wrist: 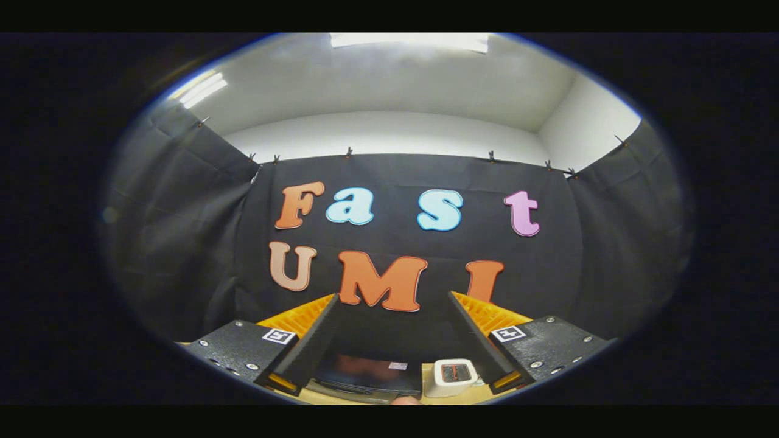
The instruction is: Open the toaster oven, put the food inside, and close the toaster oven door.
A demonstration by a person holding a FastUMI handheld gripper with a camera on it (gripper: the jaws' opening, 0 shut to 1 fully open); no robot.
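The gripper (392, 328) is held high and level, its two fingers (313, 340) spread wide apart with nothing between them. Below and between the fingers sits the toaster oven (365, 374), a dark box seen from above; its door state cannot be determined from this angle. Just beside the oven, close to the right finger, stands a small white pop-up toaster (451, 377) with a dark slot on top. Both appliances rest on a light wooden table (438, 400). Beyond the fingers hangs the booth's black cloth wall (182, 243), with a white ceiling above it.
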